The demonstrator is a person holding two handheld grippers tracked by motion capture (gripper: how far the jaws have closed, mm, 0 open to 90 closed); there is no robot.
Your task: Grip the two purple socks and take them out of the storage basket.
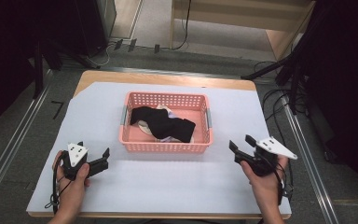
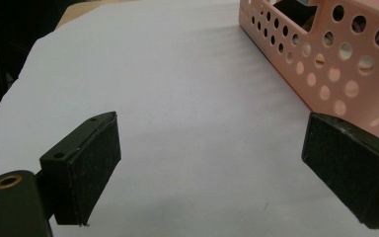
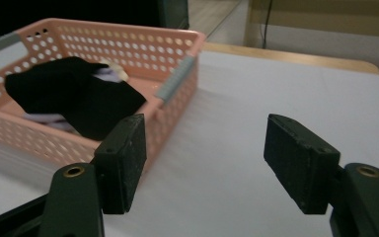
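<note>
In the high view the left gripper (image 1: 103, 157) sits at about 8 o'clock on the bench (image 1: 168, 186), held in the person's left hand (image 1: 72, 184) low over the white sheet, its jaws spread wide with nothing between them. The left gripper view confirms this: the two black pads stand far apart over bare white surface, and the near corner of the pink basket (image 2: 325, 54) rises at about 2 o'clock from them, just beyond the right-hand pad and not touching it. In the high view the pink basket (image 1: 165, 146) stands at the middle of the bench, between the two grippers and a little farther from the person, and a black garment (image 1: 163, 122) lies inside it on top of paler cloth. The right gripper (image 1: 241, 145) is at about 4 o'clock on the bench, held in the right hand (image 1: 265, 182), jaws likewise wide open and empty. In the right gripper view the basket (image 3: 175, 94) lies at about 10 o'clock from the pads, near them but apart, with the black garment (image 3: 74, 96) draped within.
</note>
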